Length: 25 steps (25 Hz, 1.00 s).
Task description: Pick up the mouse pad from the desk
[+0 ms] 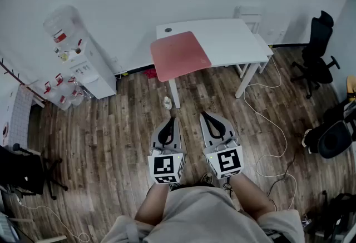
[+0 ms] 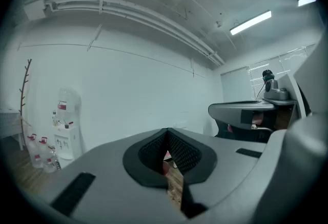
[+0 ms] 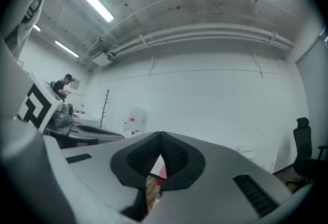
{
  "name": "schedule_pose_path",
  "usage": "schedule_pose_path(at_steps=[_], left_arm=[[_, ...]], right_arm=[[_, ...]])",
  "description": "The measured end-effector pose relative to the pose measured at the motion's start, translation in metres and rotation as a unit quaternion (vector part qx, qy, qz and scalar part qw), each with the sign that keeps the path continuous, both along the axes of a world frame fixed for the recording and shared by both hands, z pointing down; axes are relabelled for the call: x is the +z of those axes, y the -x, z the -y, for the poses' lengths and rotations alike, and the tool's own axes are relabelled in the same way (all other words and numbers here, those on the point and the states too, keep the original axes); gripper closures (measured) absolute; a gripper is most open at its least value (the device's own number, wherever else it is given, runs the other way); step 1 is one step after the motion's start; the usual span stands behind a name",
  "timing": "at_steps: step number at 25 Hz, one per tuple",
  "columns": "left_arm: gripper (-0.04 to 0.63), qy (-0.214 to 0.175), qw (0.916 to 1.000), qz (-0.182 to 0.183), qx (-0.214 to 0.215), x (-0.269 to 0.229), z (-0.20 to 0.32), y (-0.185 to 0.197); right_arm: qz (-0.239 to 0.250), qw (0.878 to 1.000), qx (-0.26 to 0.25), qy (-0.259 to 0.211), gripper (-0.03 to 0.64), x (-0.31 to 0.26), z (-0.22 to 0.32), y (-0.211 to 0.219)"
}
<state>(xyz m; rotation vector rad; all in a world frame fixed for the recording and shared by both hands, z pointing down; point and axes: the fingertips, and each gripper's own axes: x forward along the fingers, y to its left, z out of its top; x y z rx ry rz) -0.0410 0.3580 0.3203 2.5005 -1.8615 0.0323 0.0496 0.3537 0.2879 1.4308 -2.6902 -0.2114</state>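
A pink mouse pad [image 1: 179, 54] lies on the left part of a white desk [image 1: 233, 41], hanging a little over the desk's near edge. My left gripper [image 1: 168, 123] and right gripper [image 1: 208, 118] are held side by side in front of my body, well short of the desk, both pointing toward it. Both are shut with nothing between the jaws. In the left gripper view the left gripper [image 2: 167, 138] shows its jaws meeting, with a sliver of floor and pink pad behind them. The right gripper view shows the right gripper [image 3: 160, 142] the same way.
A water dispenser [image 1: 78, 53] with bottles stands at the left by the wall. A black office chair [image 1: 317, 53] stands at the right and another dark chair [image 1: 334, 136] nearer. A white cable [image 1: 267, 119] trails over the wooden floor. A small object [image 1: 167, 103] lies by the desk leg.
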Motion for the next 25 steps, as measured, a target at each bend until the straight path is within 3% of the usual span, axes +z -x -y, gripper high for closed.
schedule_pose_path(at_steps=[4,12,19,22,25], left_arm=[[0.584,0.011,0.9999,-0.004,0.011,0.009,-0.006,-0.016],[0.584,0.02,0.9993,0.026,0.02,0.028,-0.007,-0.069],[0.584,0.044,0.9949,0.086,0.031,0.054,-0.01,-0.094],[0.584,0.045,0.9948,0.089,0.022,0.055,-0.001,-0.087],[0.584,0.051,0.9963,0.069,0.007,0.06,0.01,-0.083]], right_arm=[[0.009,1.0,0.004,-0.001,0.58,0.004,-0.005,-0.022],[0.015,0.999,0.002,0.032,0.577,0.037,-0.007,-0.068],[-0.004,0.998,-0.011,0.056,0.577,0.062,-0.008,-0.082],[-0.006,0.998,-0.012,0.06,0.577,0.065,0.001,-0.079],[-0.013,0.998,-0.017,0.066,0.577,0.07,0.008,-0.081]])
